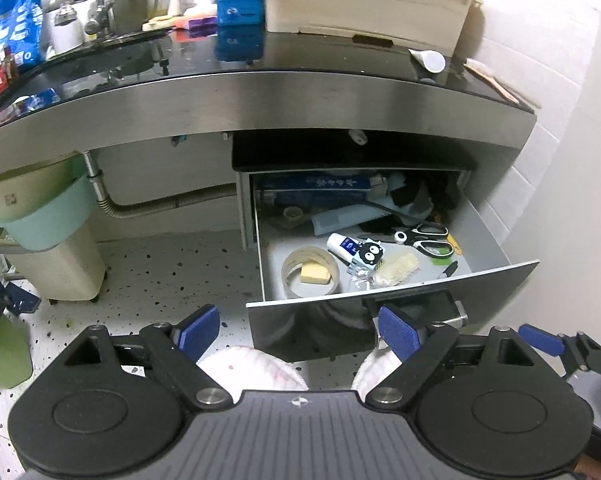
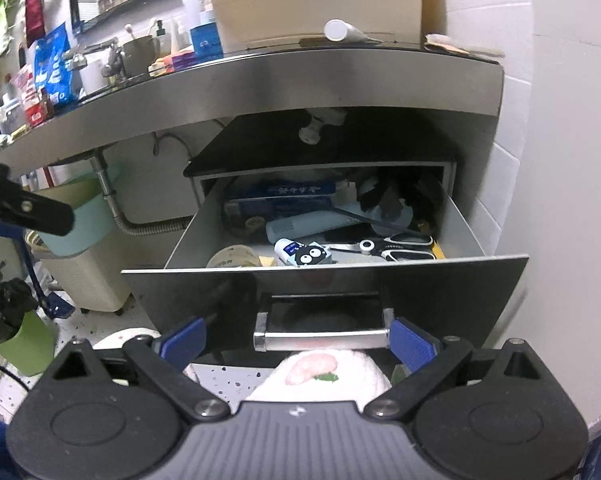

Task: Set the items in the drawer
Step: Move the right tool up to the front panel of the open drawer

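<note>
The grey drawer (image 1: 496,240) under the counter stands pulled open; it also shows in the right wrist view (image 2: 188,232). Inside lie a tape roll (image 1: 310,258) with a yellow block (image 1: 315,274) in it, a white tube (image 1: 340,245), a black-faced card (image 1: 369,254), a brush (image 1: 396,268) and scissors (image 1: 426,236). My left gripper (image 1: 298,330) is open and empty, in front of the drawer's left corner. My right gripper (image 2: 298,340) is open and empty, its fingers either side of the drawer handle (image 2: 324,336), not touching it.
The dark counter (image 1: 320,60) holds a cream bin (image 1: 372,4), a blue box (image 1: 240,6) and a white tube (image 1: 428,58). A teal basket (image 1: 48,216) hangs over a cream bin at the left. A wall (image 1: 572,160) stands close on the right.
</note>
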Available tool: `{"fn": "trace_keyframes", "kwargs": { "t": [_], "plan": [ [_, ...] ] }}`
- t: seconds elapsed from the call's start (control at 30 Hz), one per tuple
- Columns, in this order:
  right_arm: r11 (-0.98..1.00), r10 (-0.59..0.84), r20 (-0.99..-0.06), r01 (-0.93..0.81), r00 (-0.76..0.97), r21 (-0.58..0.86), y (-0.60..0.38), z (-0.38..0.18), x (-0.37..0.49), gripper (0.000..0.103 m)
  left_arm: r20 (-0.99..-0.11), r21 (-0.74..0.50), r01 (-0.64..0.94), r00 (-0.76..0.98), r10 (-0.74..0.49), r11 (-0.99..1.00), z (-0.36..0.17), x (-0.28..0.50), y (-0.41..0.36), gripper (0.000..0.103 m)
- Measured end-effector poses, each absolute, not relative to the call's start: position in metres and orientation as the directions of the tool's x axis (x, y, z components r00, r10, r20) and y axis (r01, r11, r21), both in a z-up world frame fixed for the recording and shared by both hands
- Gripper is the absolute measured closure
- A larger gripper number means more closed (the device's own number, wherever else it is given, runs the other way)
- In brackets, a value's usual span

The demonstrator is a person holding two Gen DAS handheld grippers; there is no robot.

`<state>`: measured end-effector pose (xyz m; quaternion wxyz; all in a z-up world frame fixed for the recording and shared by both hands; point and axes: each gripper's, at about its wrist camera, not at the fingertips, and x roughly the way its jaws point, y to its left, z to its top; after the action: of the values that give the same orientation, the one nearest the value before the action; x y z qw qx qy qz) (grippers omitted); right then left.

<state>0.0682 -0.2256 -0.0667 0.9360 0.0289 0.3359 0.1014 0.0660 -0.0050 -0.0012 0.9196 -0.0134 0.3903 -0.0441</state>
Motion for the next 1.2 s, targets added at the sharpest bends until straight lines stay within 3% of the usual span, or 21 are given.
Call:
{"fn": "trace_keyframes", "kwargs": {
  "t": [0.37,0.57,1.07,1.2],
  "plan": [
    [0.985,0.173,-0.628,-0.143,0.759,0.099,-0.218,-0.091,0.102,0.005,-0.698,-0.093,0.018,0.712,-0.078,0.996,-0.006,0.048,0.002,0.016],
    [0.987,0.158,-0.676,-0.142,0.720,0.080,-0.212,-0.117,0.125,0.011,-0.697,-0.116,-0.003,0.712,-0.079,0.993,-0.010,0.040,0.005,0.016],
    [0.992,0.108,-0.756,-0.120,0.645,0.039,-0.202,-0.152,0.182,0.011,-0.624,-0.156,0.084,0.764,-0.164,0.984,0.000,0.022,0.000,0.016],
    [0.992,0.106,-0.775,-0.115,0.623,0.043,-0.202,-0.158,0.190,0.013,-0.616,-0.147,0.096,0.770,-0.167,0.985,0.001,0.021,-0.003,0.010]
  ]
}}
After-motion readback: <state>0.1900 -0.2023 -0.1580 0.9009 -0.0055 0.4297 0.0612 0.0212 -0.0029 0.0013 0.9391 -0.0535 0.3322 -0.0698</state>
